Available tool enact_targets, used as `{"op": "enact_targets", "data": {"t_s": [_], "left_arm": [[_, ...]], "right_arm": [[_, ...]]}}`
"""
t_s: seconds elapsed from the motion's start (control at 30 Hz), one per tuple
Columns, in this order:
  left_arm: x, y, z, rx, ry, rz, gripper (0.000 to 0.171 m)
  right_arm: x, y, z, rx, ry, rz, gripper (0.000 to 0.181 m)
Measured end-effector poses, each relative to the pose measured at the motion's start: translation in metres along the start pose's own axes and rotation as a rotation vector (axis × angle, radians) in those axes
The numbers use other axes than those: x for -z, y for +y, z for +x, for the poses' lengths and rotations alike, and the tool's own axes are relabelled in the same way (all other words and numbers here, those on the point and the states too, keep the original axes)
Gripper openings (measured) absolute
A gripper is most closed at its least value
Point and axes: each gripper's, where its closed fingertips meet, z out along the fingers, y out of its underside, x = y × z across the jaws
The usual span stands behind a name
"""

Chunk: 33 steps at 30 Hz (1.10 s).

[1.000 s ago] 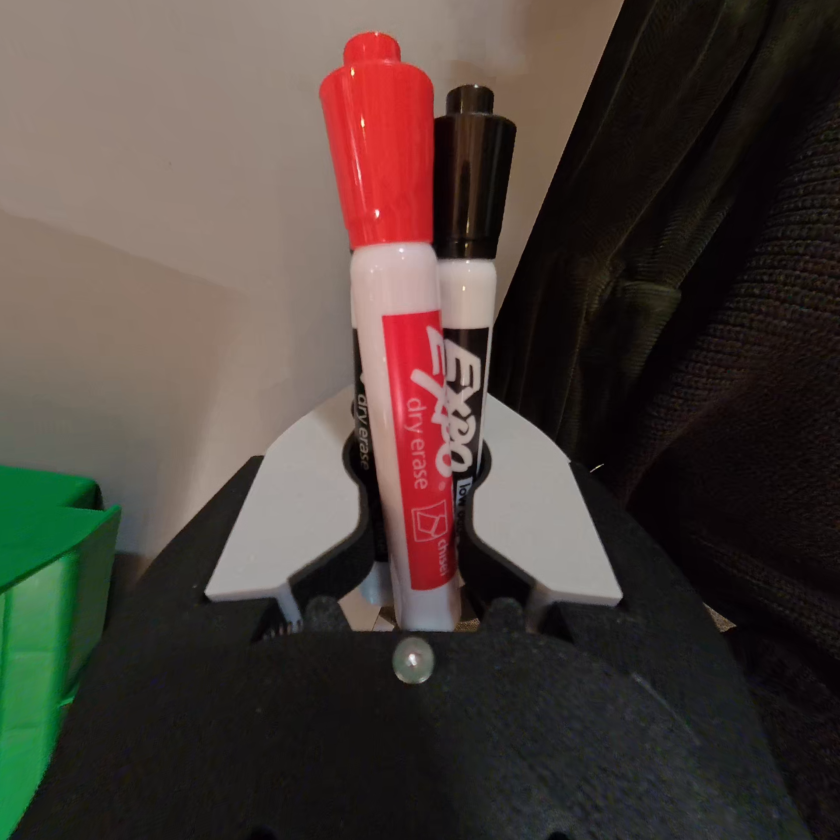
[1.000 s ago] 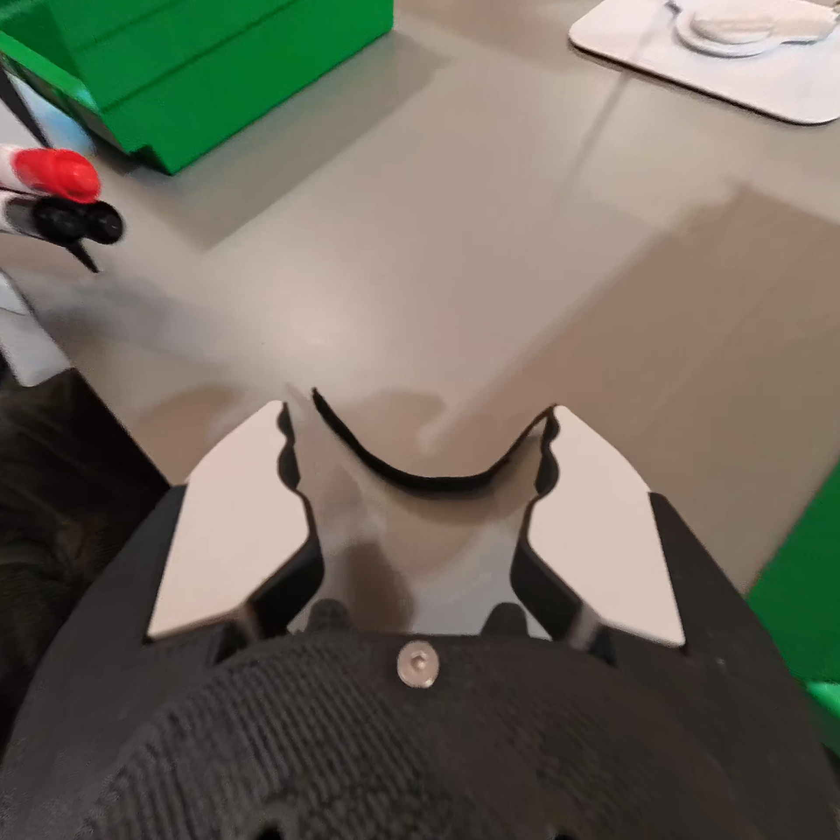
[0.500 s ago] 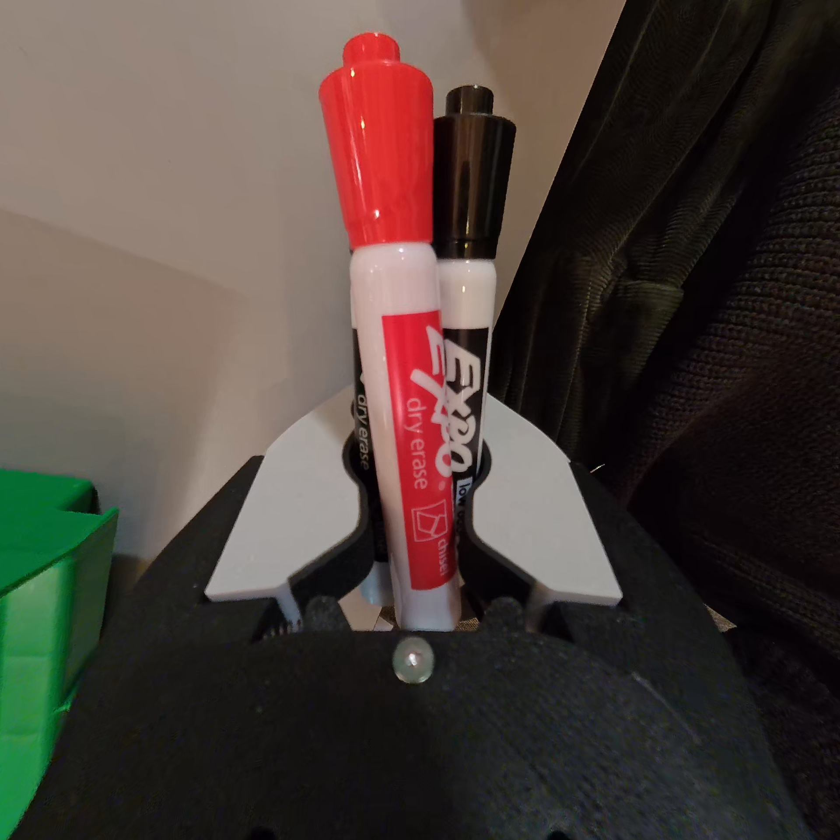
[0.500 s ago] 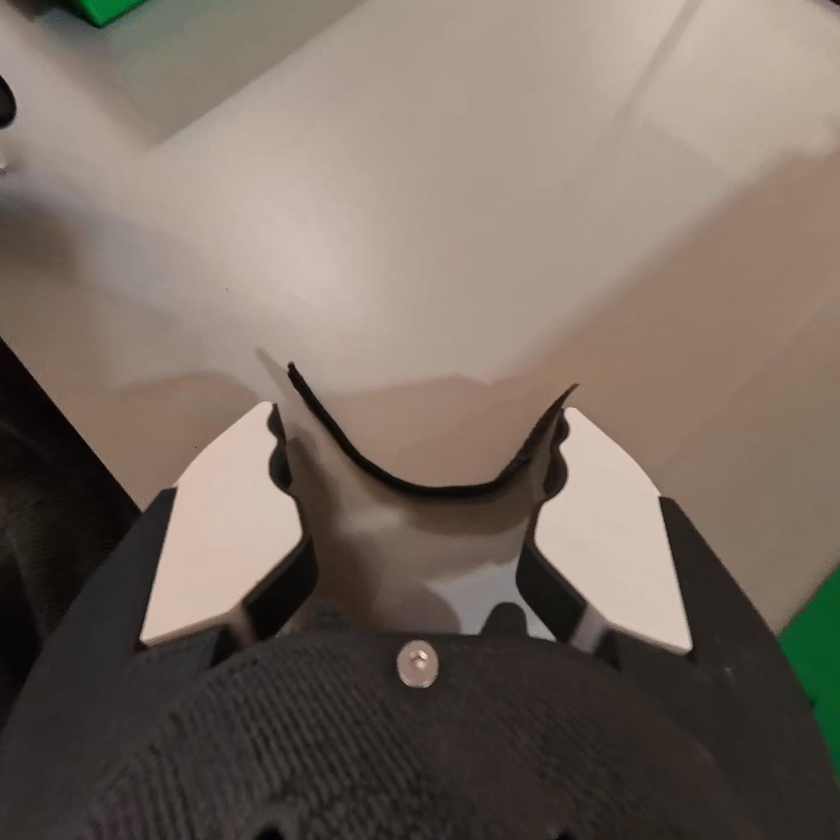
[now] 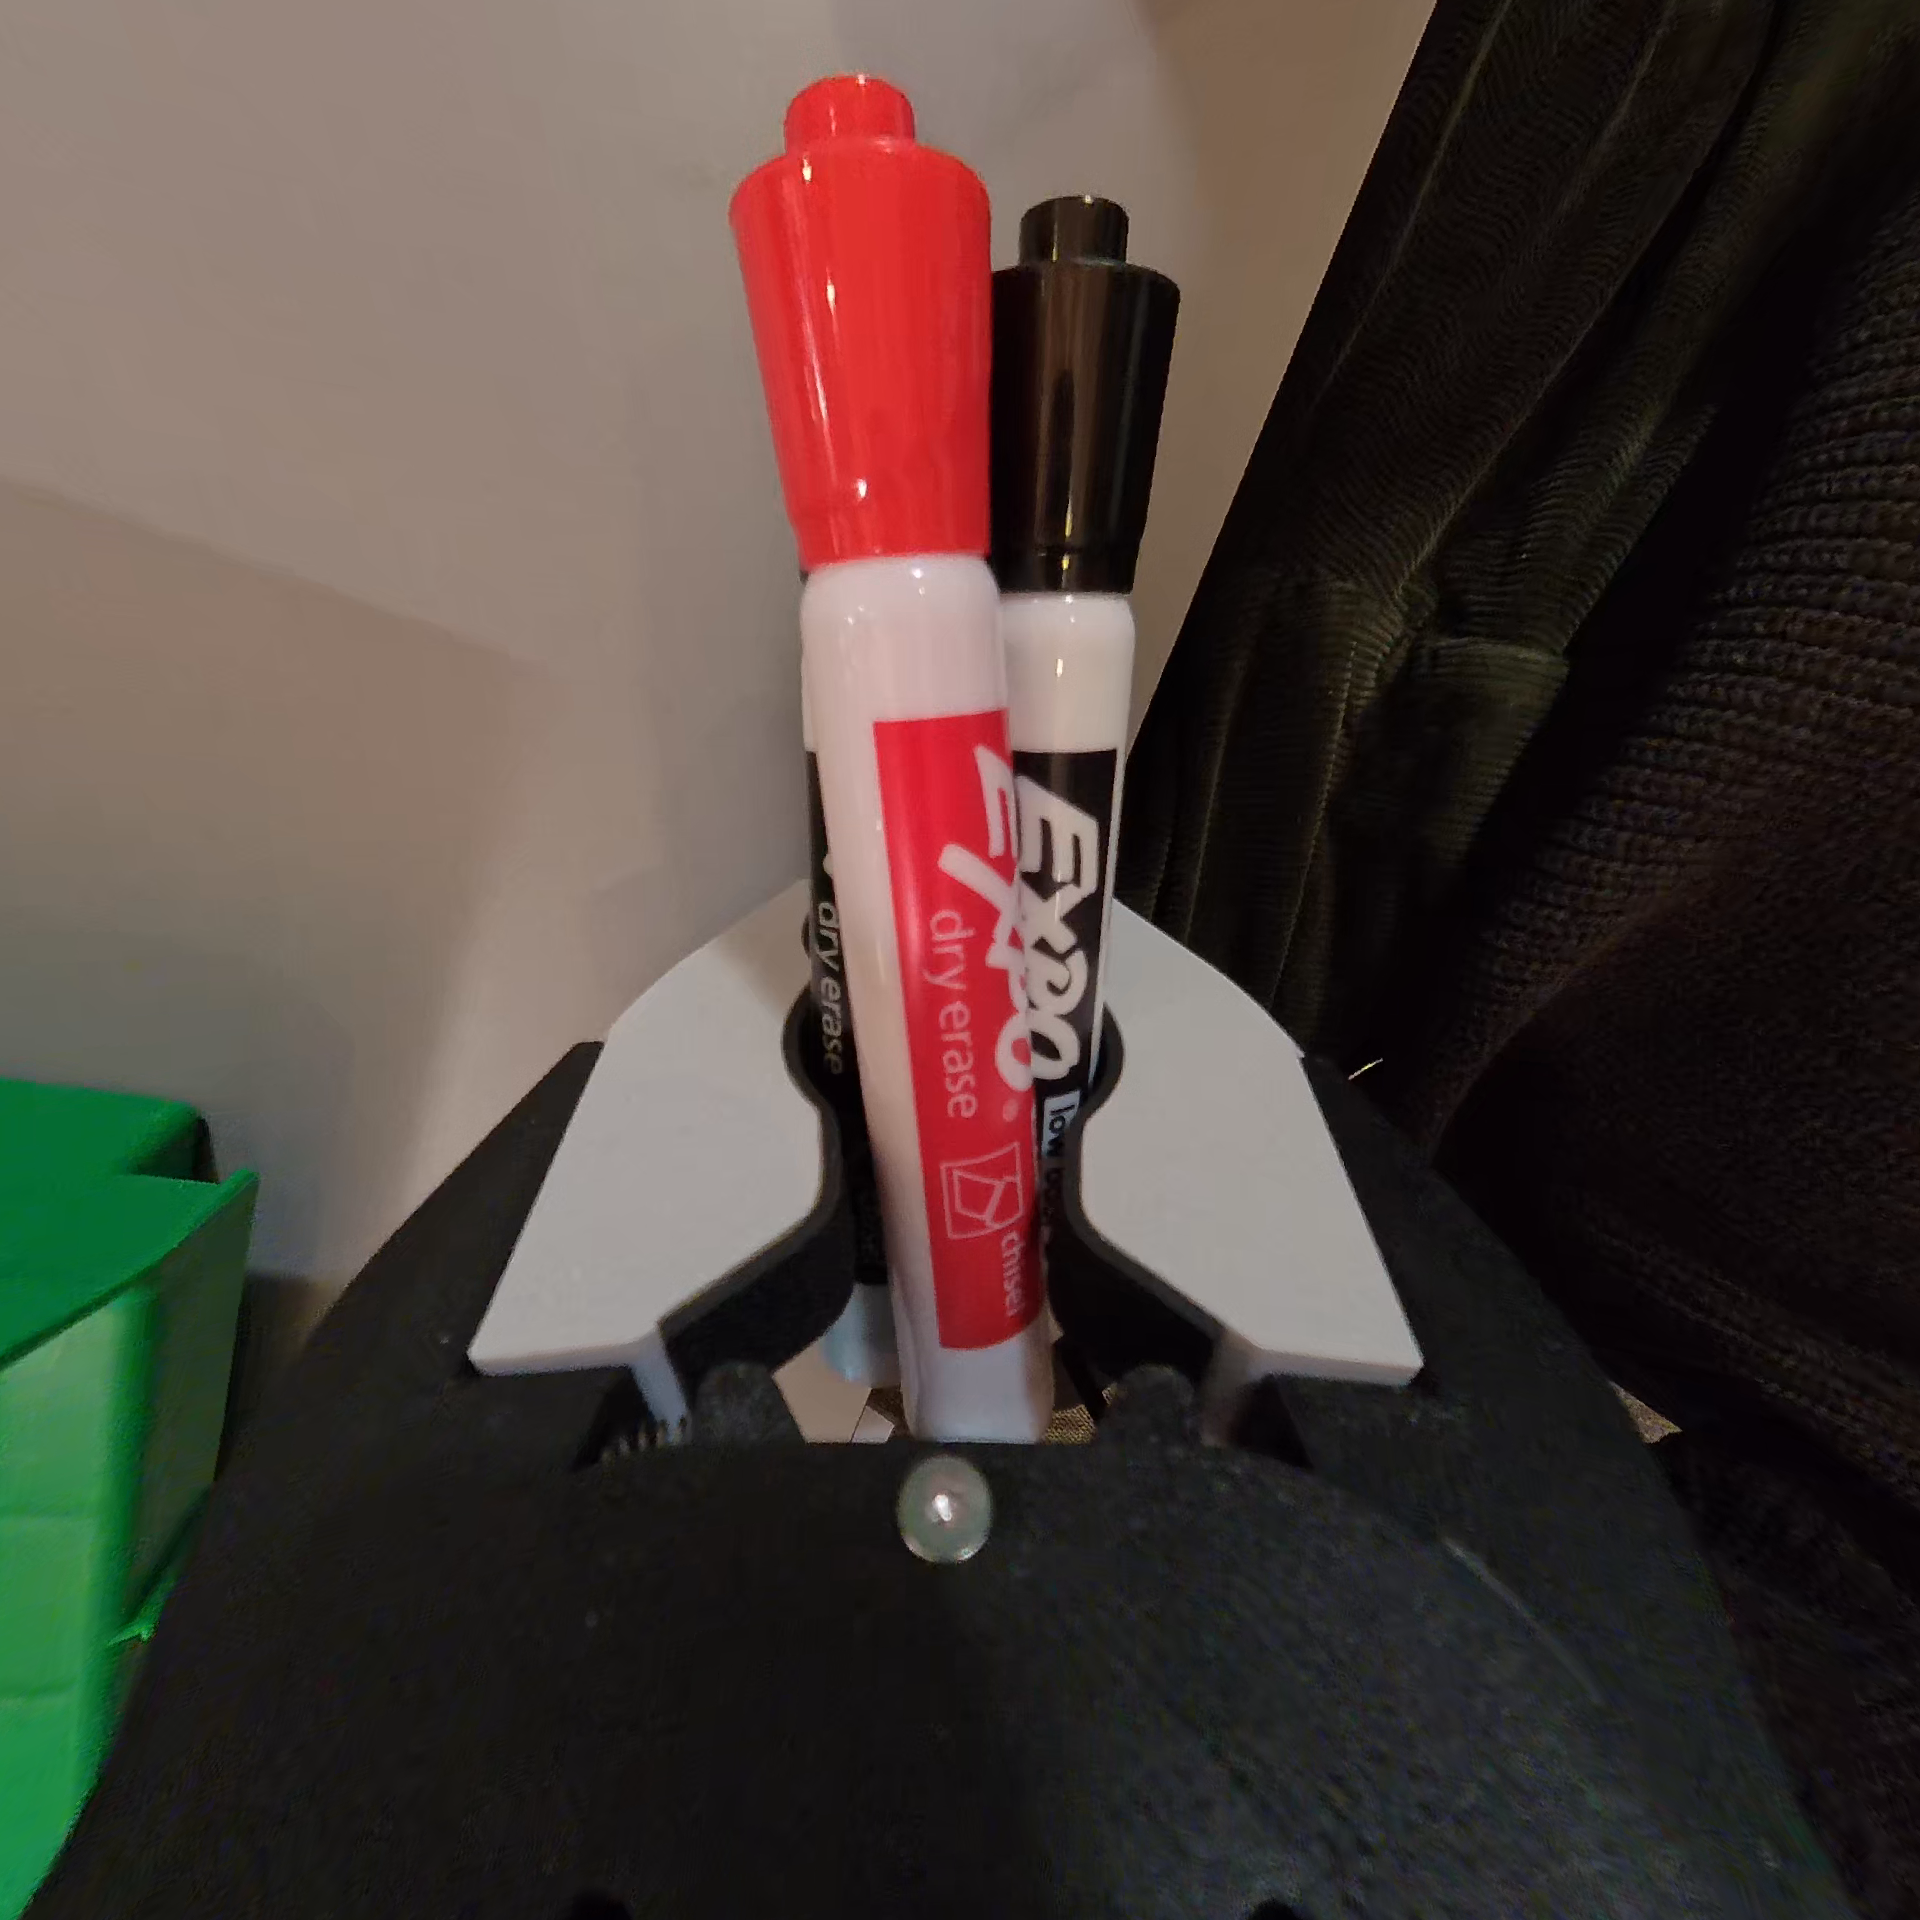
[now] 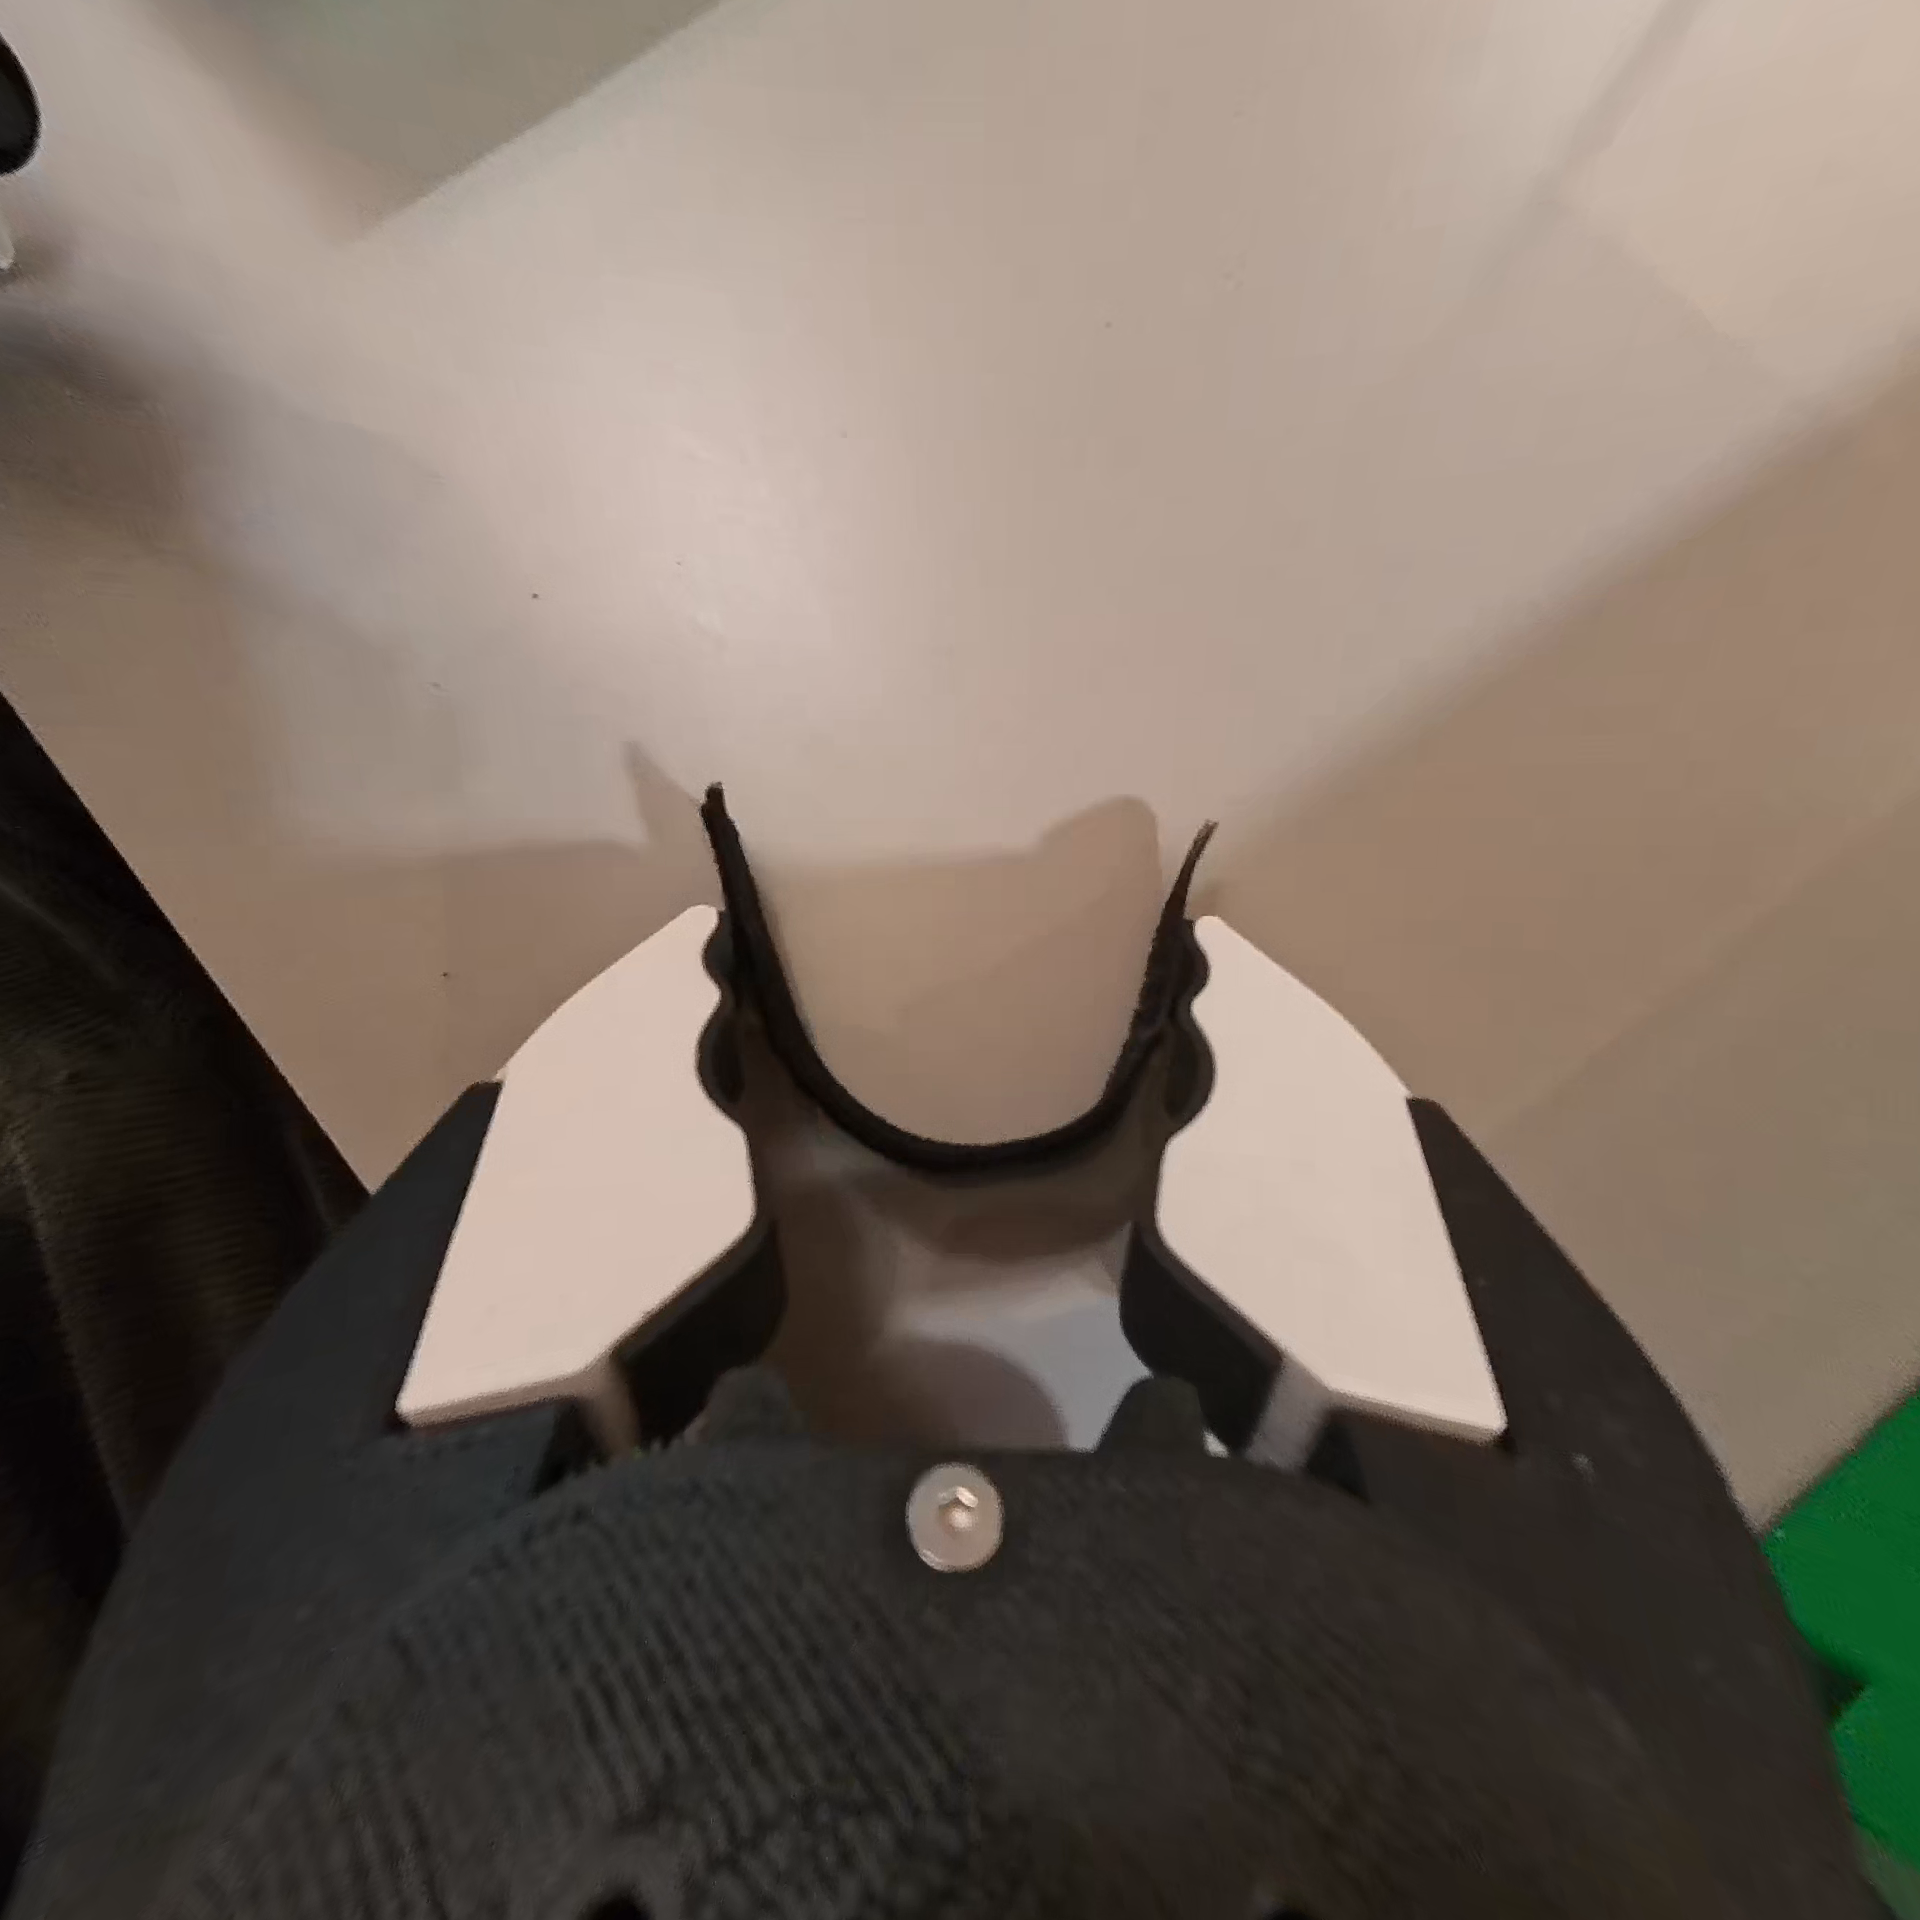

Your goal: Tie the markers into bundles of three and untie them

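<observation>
My left gripper [image 5: 956, 966] is shut on a red-capped marker [image 5: 904, 831] and a black-capped marker [image 5: 1075, 623], both upright with caps up. A sliver of another dark-labelled barrel [image 5: 826, 935] shows behind the red one. My right gripper [image 6: 956, 920] is shut on a black strap [image 6: 935, 1153], which bows into a deep U between the fingers, just above the pale table [image 6: 1039, 416]. A black marker cap [image 6: 16, 114] shows at the top left edge of the right wrist view.
A green bin [image 5: 94, 1403] stands low at the left in the left wrist view. Another green piece [image 6: 1849, 1662] is at the lower right of the right wrist view. A person's dark clothing [image 5: 1558, 727] fills the right side. The table edge runs past dark fabric [image 6: 104, 1039].
My right gripper's jaws have narrowed and the strap bows deeper. It has tilted down toward the table; the green bin and white mat have left its view. The left gripper has barely moved.
</observation>
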Motion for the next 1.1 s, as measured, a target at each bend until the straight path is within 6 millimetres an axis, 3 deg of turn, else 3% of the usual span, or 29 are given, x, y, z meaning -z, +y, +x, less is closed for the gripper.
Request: {"op": "enact_targets", "data": {"t_s": [0.23, 0.5, 0.7, 0.87, 1.1], "left_arm": [[-0.001, 0.0, 0.0, -0.001, 0.002, 0.0, 0.044], [-0.003, -0.002, 0.002, -0.012, 0.002, -0.012, 0.044], [-0.007, -0.005, 0.006, -0.032, 0.005, -0.023, 0.044], [-0.008, -0.011, 0.011, -0.052, 0.013, -0.012, 0.044], [-0.008, -0.018, 0.019, -0.078, 0.033, 0.005, 0.044]], "right_arm": [[0.002, 0.002, 0.001, -0.003, 0.004, -0.012, 0.08], [0.003, -0.003, -0.004, 0.004, -0.007, 0.003, 0.05], [0.009, -0.02, -0.025, -0.028, -0.131, 0.101, 0.049], [0.027, -0.047, -0.055, -0.1, -0.324, 0.249, 0.048], [0.04, -0.068, -0.091, -0.215, -0.565, 0.324, 0.048]]}}
